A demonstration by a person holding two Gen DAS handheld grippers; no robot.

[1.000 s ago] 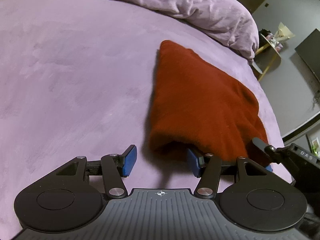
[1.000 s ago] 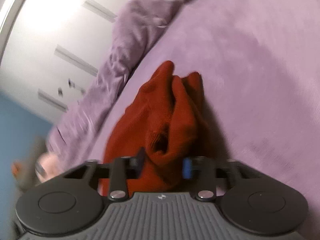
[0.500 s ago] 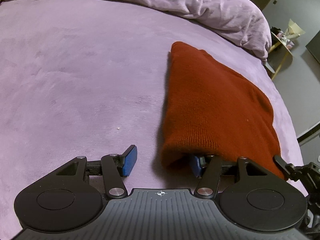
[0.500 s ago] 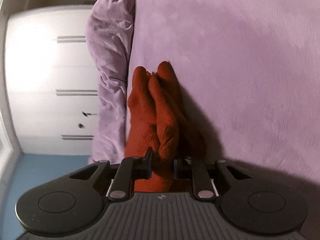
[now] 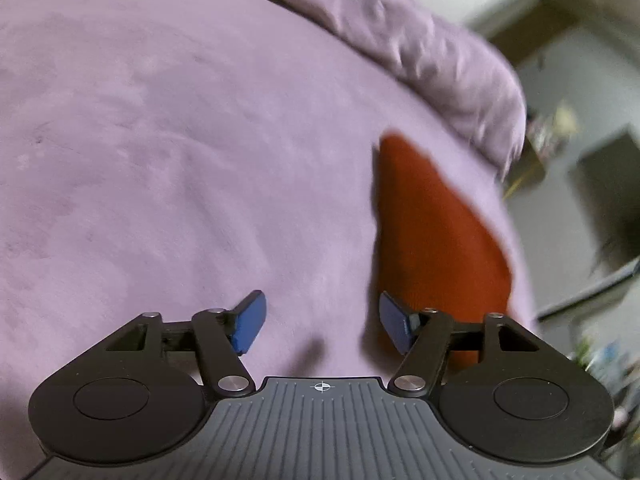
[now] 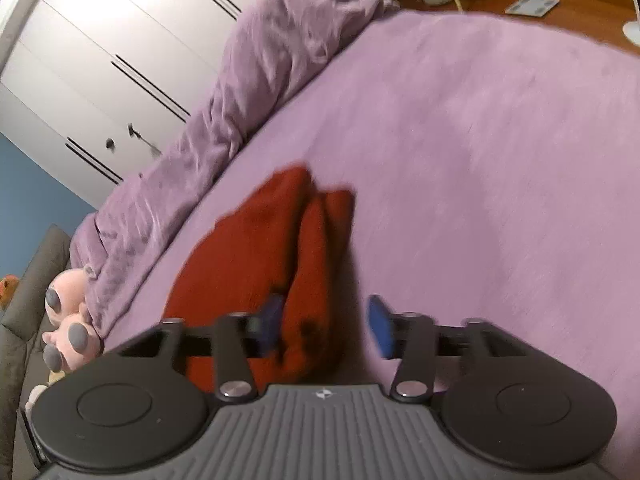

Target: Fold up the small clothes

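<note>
Red garment (image 6: 276, 264) lies partly between the right gripper's (image 6: 326, 326) just-opened jaws.

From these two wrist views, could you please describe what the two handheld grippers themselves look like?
Both look alike. The left gripper and right gripper each have a dark grey ribbed body with a small white crosshair mark, two round black discs at its sides, black linkage arms with silver pivot pins, and blue pads on the fingers. No cables or sleeves show.

Both jaws just opened: right hand-held gripper (image 6: 326, 326) released the red garment (image 6: 260, 264); left (image 5: 320, 322) slid clear.
</note>
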